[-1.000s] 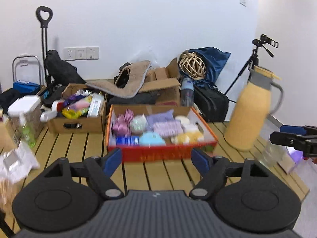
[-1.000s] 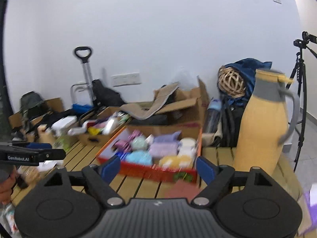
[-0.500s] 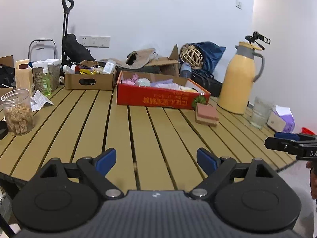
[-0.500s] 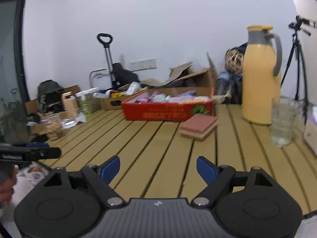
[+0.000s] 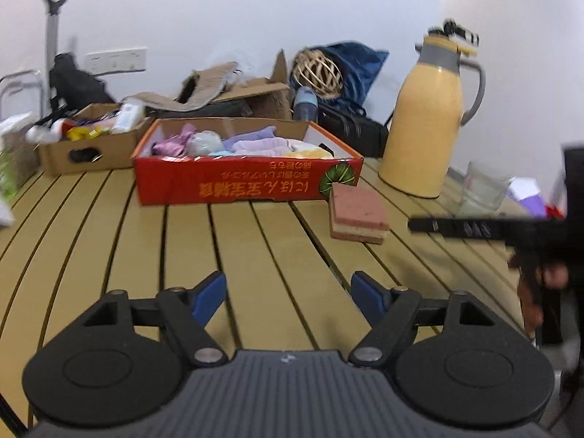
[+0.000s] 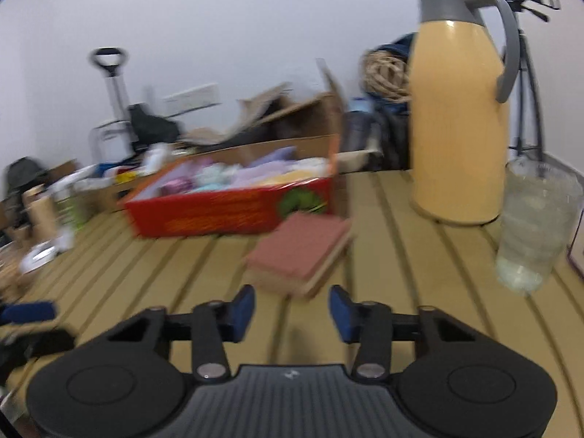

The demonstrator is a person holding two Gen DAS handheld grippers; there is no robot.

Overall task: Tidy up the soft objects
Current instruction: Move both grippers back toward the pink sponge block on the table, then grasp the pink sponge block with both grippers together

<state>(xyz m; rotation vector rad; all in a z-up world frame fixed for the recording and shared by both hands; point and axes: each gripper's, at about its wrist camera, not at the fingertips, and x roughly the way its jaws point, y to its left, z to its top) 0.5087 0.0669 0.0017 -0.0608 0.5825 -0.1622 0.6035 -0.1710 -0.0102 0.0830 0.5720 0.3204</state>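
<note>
A pink and tan sponge (image 6: 299,252) lies on the slatted wooden table, just in front of a red cardboard box (image 6: 226,211) filled with soft pastel items (image 5: 252,144). My right gripper (image 6: 292,314) is open and empty, close behind the sponge. The sponge also shows in the left wrist view (image 5: 357,213), with the red box (image 5: 237,186) behind it. My left gripper (image 5: 288,297) is open and empty above the table's middle slats. The right gripper shows side-on in the left wrist view (image 5: 474,225).
A yellow thermos jug (image 6: 458,109) and a clear plastic cup (image 6: 533,226) stand right of the sponge. A brown cardboard box (image 5: 84,146) of bottles sits left of the red box. Bags, cartons and a tripod (image 6: 529,73) lie beyond the table.
Both grippers have moved forward toward the red box and sponge. The right gripper's fingers have come closer together and the sponge now sits just ahead of them.
</note>
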